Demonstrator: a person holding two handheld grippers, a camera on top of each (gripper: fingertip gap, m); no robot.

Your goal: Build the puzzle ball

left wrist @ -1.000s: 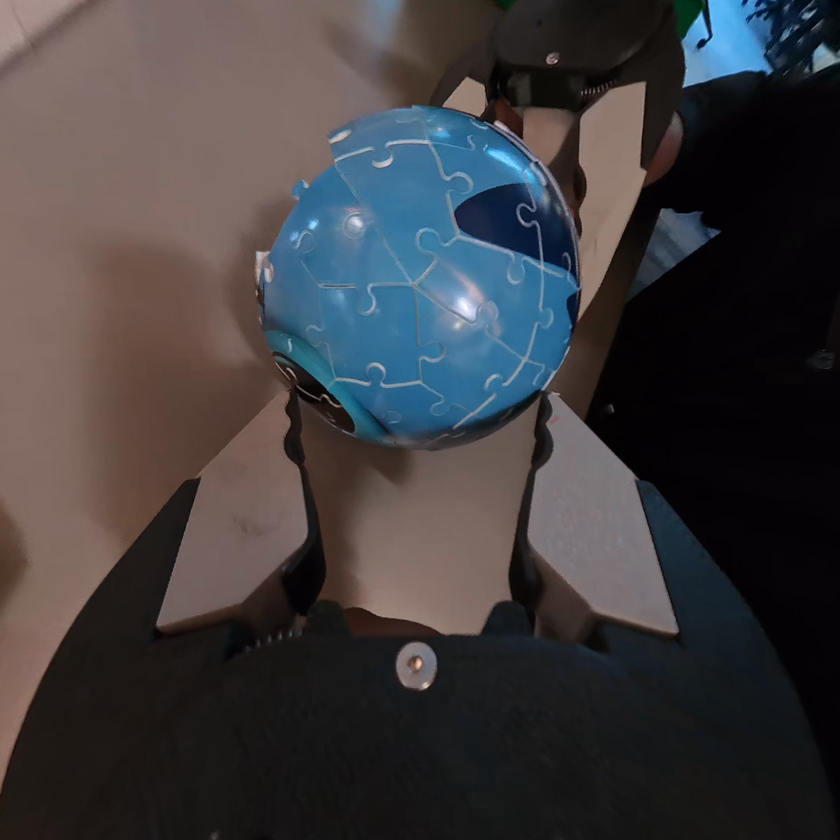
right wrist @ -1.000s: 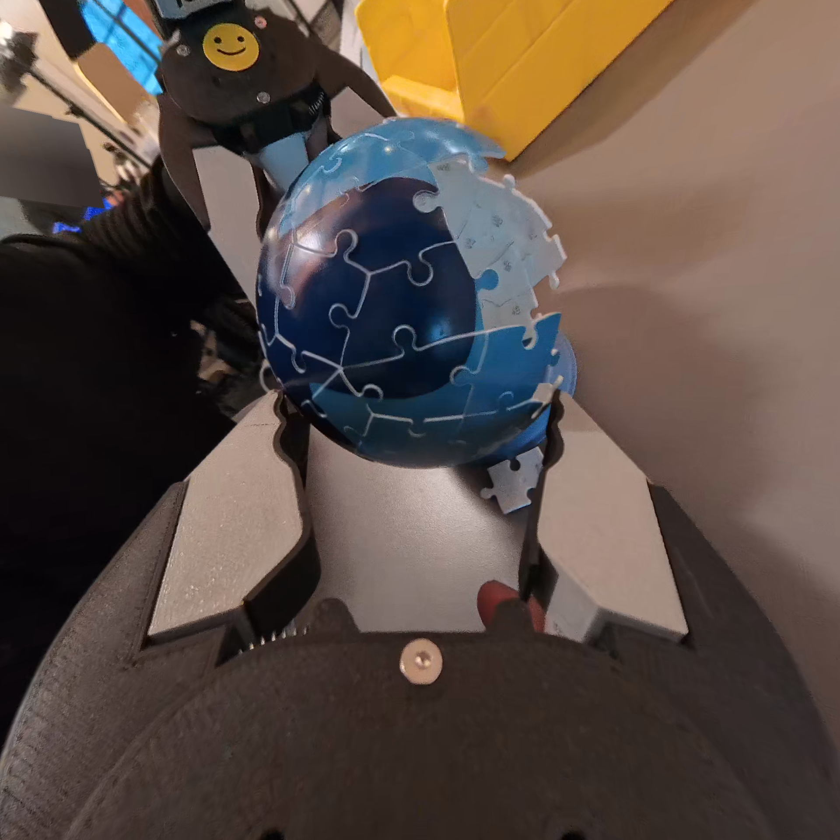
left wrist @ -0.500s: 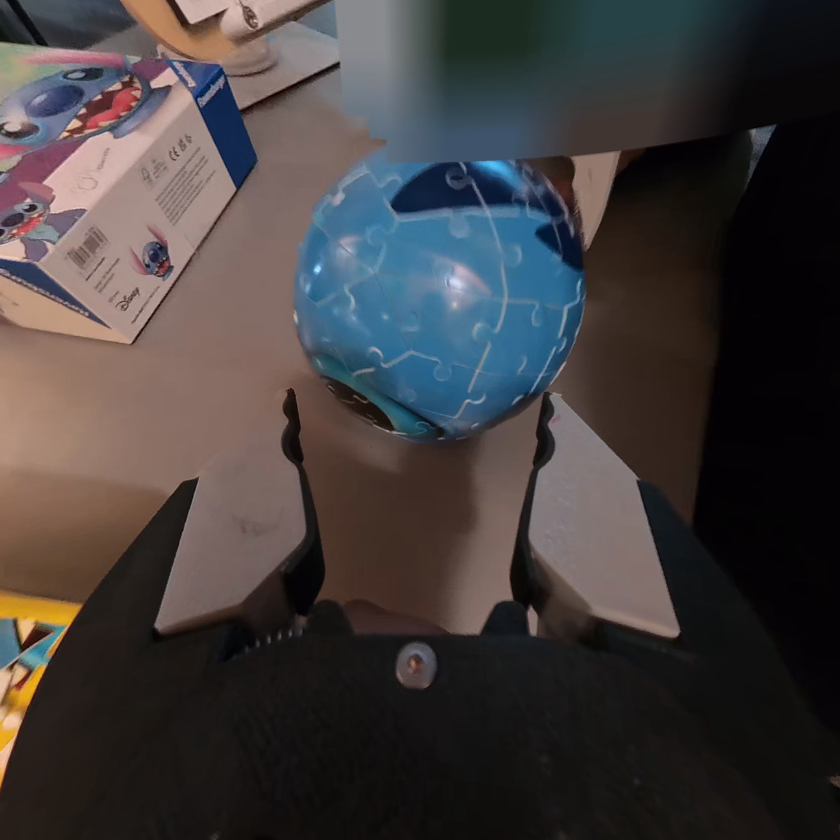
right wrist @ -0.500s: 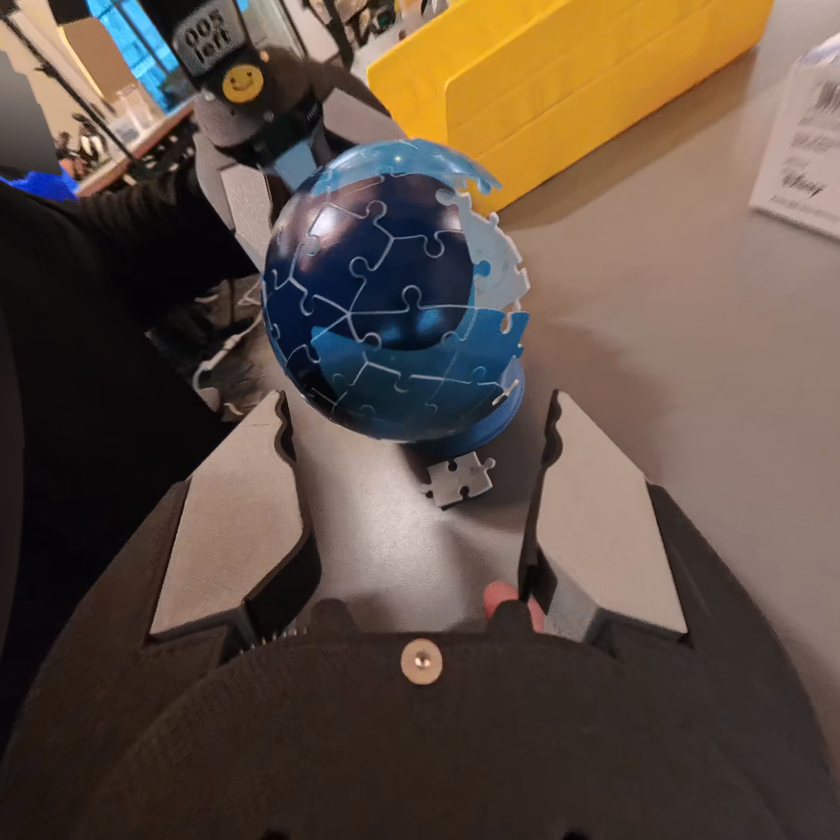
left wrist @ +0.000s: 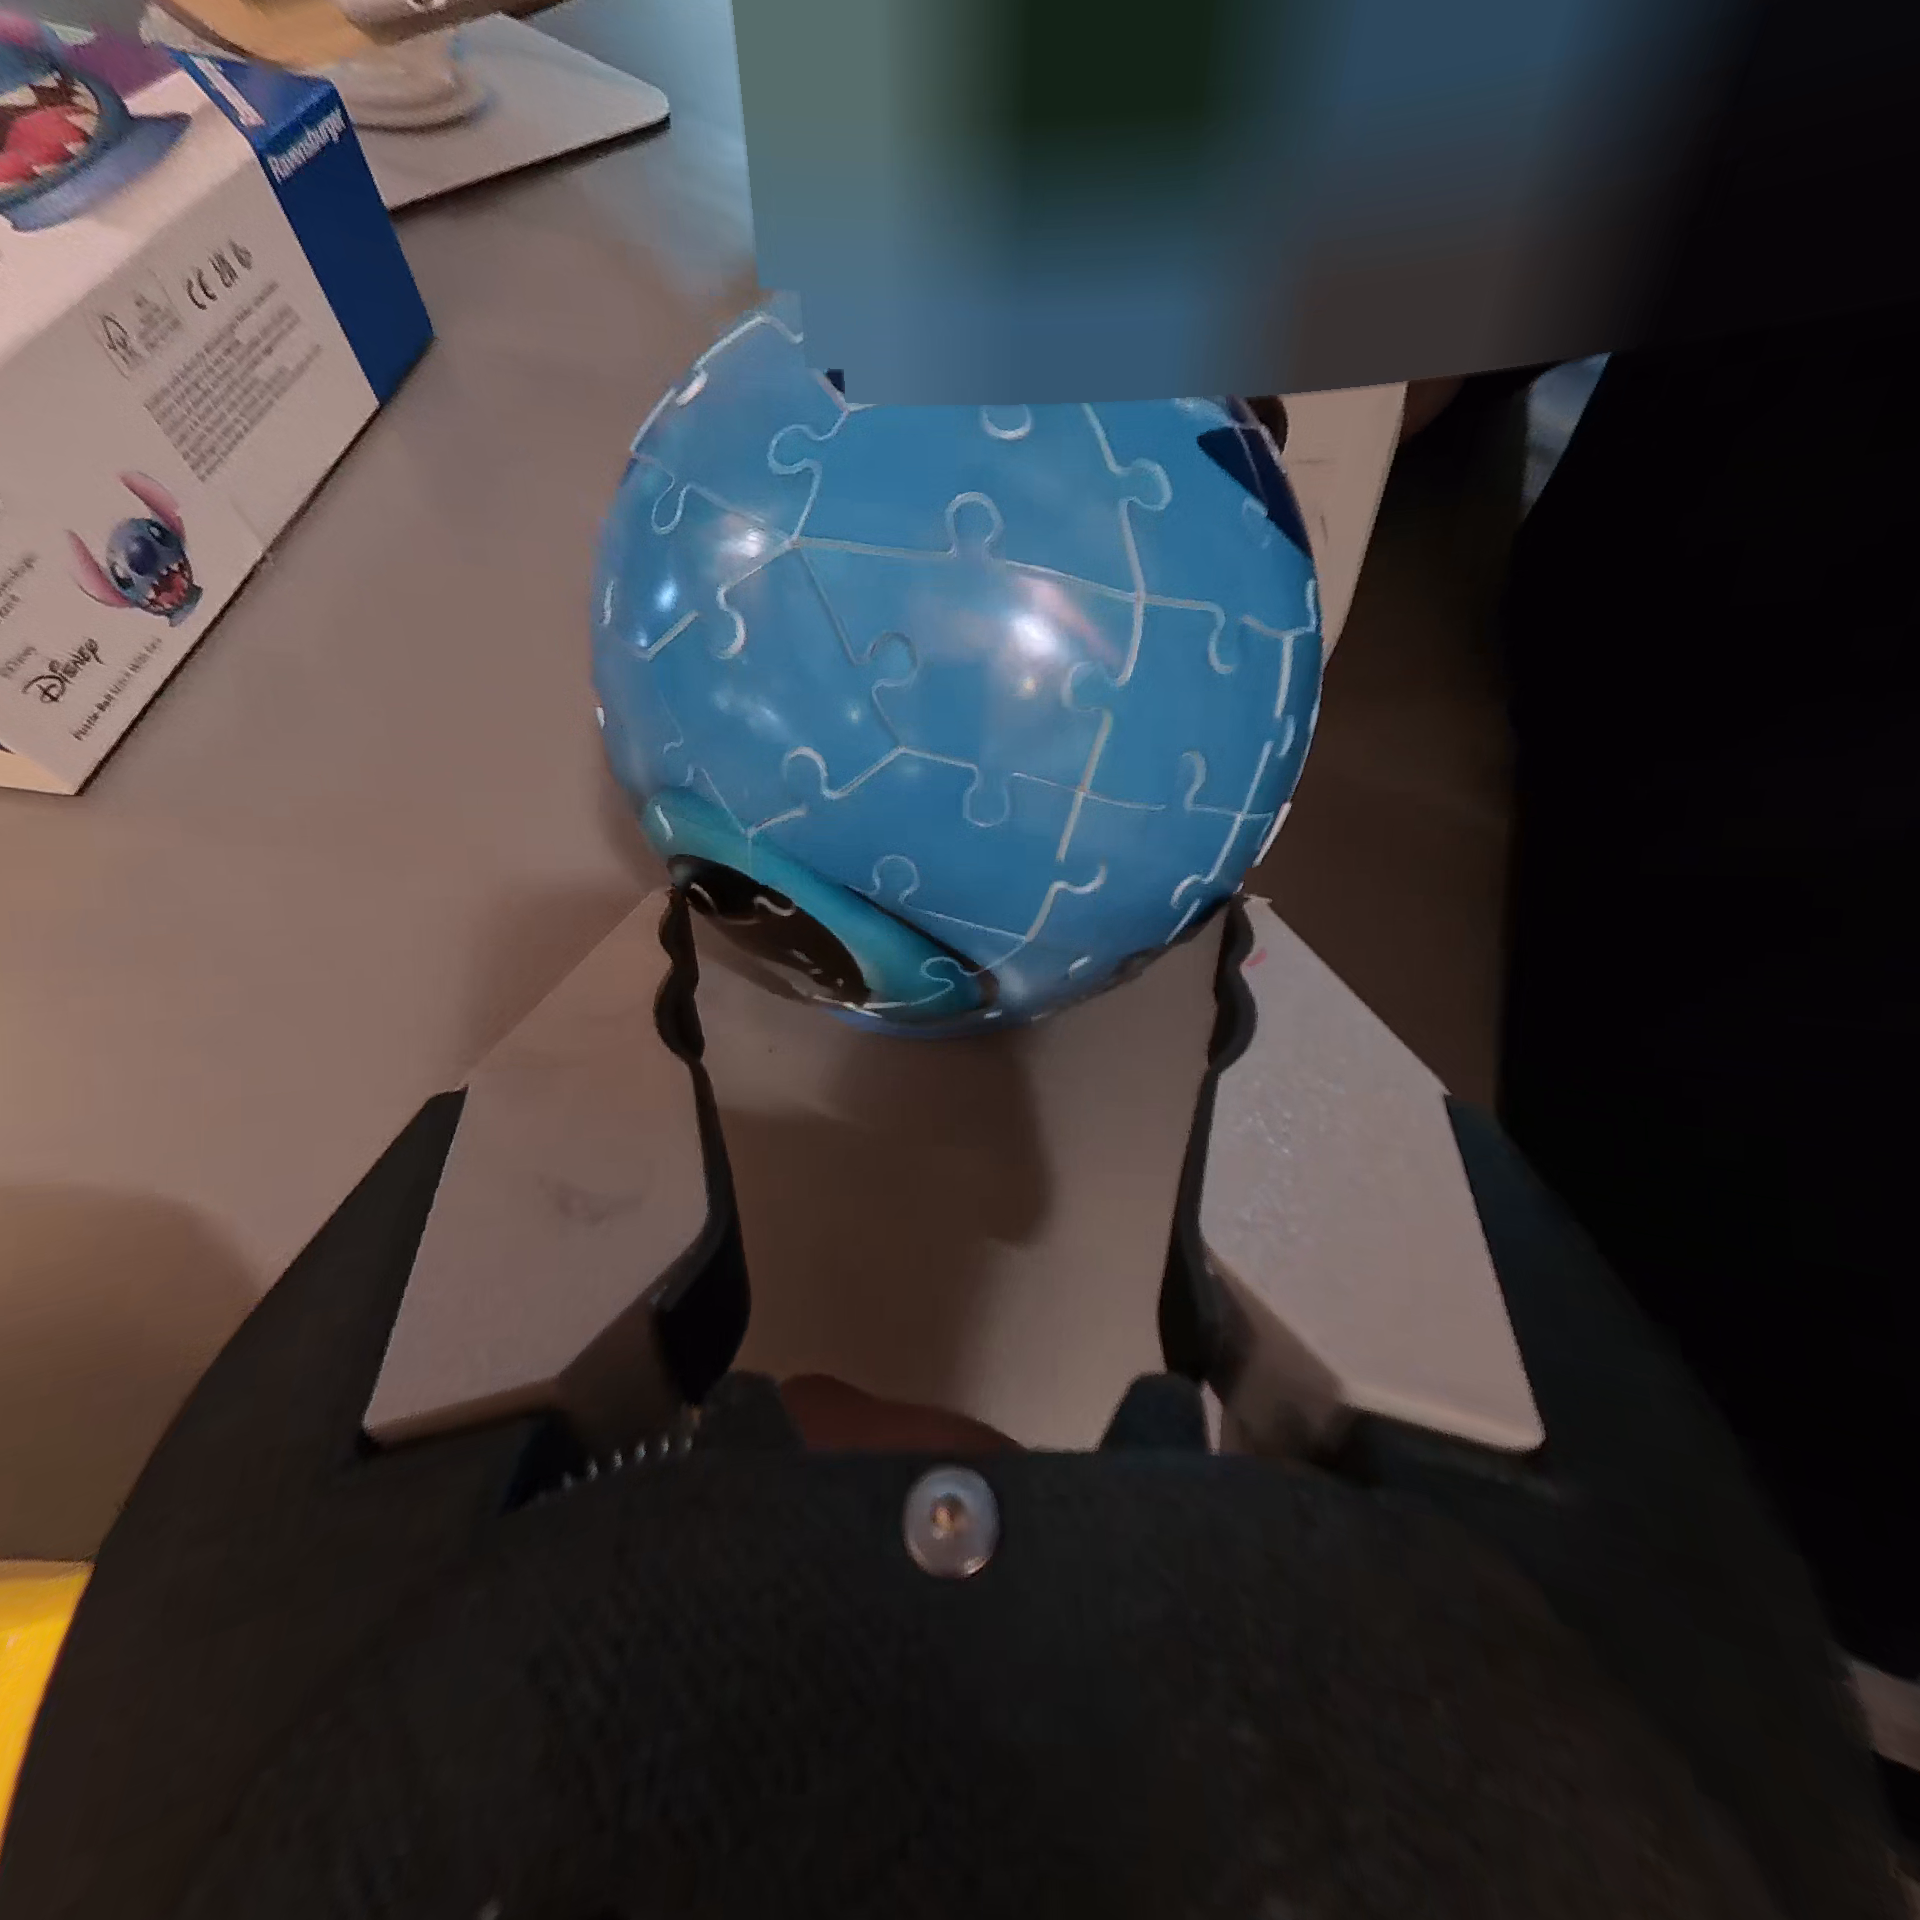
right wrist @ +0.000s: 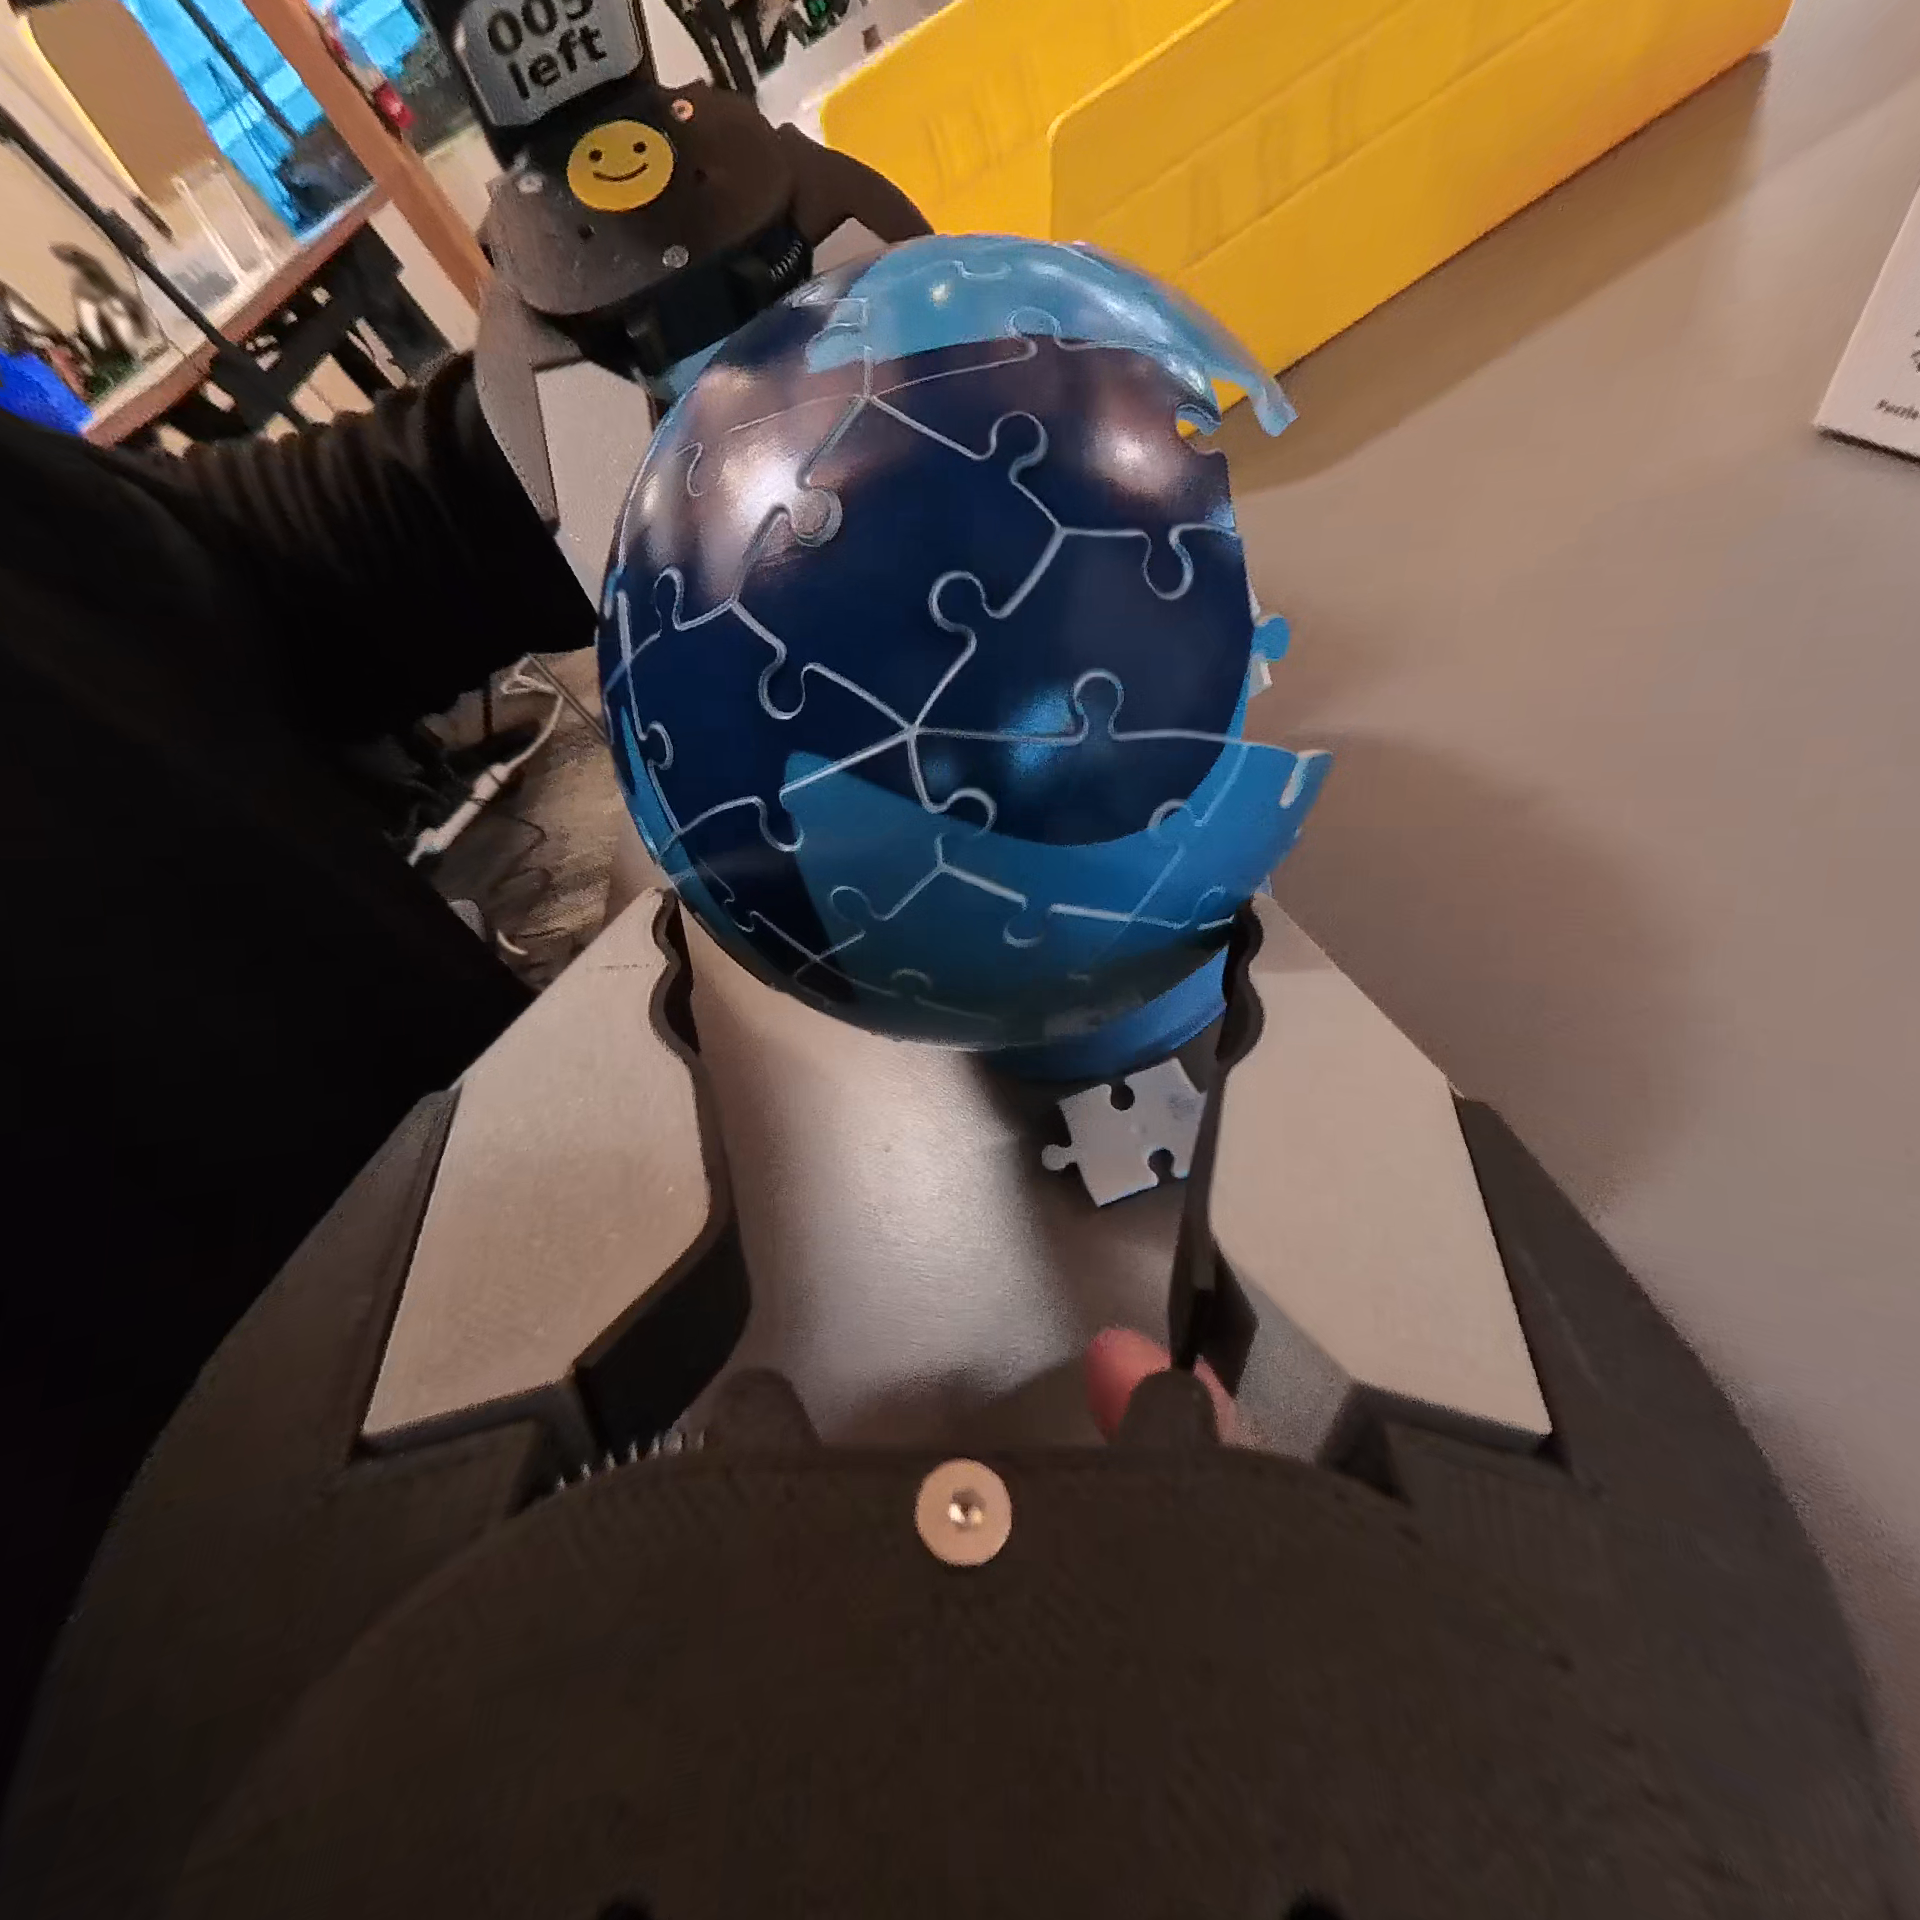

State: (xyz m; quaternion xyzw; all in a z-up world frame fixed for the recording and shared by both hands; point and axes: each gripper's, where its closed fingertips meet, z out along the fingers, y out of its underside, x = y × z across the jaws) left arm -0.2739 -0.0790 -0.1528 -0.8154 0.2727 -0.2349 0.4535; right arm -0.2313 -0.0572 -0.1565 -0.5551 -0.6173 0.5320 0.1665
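Print on a box and on one gripper.
Lettering and logos cover the white-and-blue box; a lettered grey tag sits above a yellow smiley sticker on the left gripper.

One puzzle ball is sitting on one blue stand, and one loose puzzle piece is lying on the worktop beside it. Two claws are showing, the left claw and the right claw. One printed box and one yellow bin are standing on the worktop.
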